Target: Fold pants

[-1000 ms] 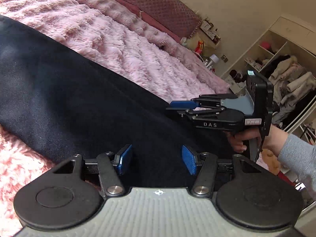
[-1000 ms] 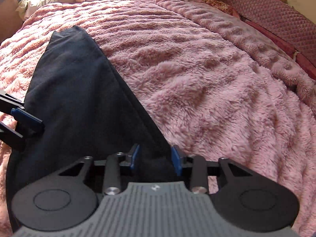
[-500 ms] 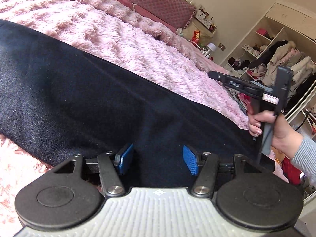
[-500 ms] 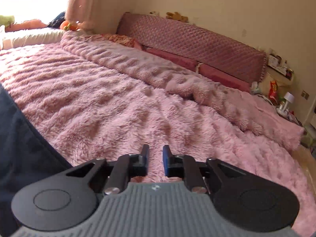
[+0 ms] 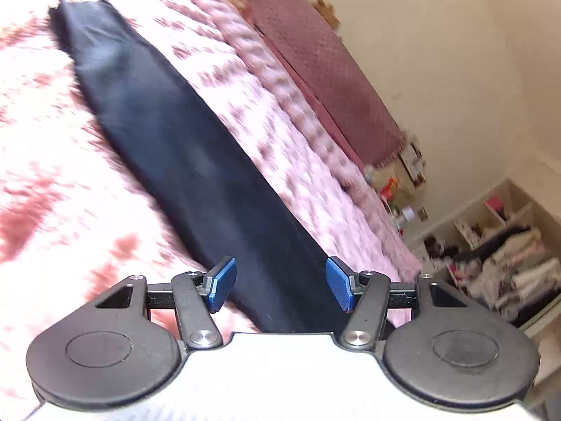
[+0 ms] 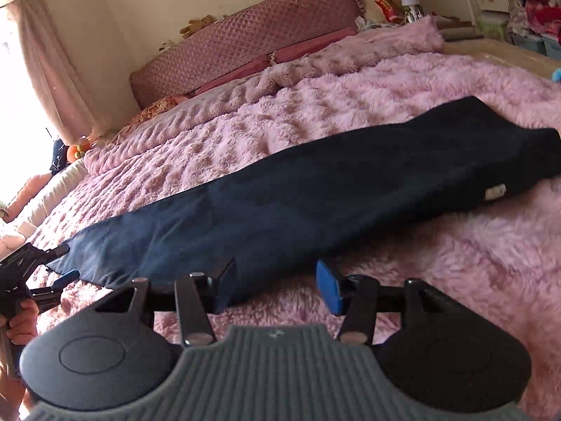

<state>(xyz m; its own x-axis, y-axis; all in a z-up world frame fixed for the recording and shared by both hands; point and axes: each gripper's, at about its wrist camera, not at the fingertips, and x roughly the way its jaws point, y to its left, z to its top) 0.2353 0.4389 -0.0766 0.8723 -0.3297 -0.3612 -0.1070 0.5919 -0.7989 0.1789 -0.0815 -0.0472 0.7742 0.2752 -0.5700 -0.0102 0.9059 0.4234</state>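
Dark navy pants (image 6: 315, 196) lie flat as one long strip on the pink fluffy bed cover (image 6: 350, 105), waist end with a white tag at the right. In the left wrist view the pants (image 5: 196, 161) run away from the camera. My left gripper (image 5: 278, 282) is open and empty, hovering over one end of the pants. It also shows in the right wrist view (image 6: 52, 273) at the left end of the pants. My right gripper (image 6: 273, 287) is open and empty, just above the near edge of the pants at mid-length.
A quilted maroon headboard cushion (image 6: 245, 42) and a folded pink blanket (image 6: 350, 59) lie along the far side of the bed. A nightstand with snacks (image 6: 389, 3) and cluttered shelves (image 5: 491, 245) stand beyond the bed. A curtain (image 6: 45, 70) hangs at the left.
Both grippers moved away from the waist end. The left went to the far end of the pants; the right swung back, opened wider and now faces the pants' long side.
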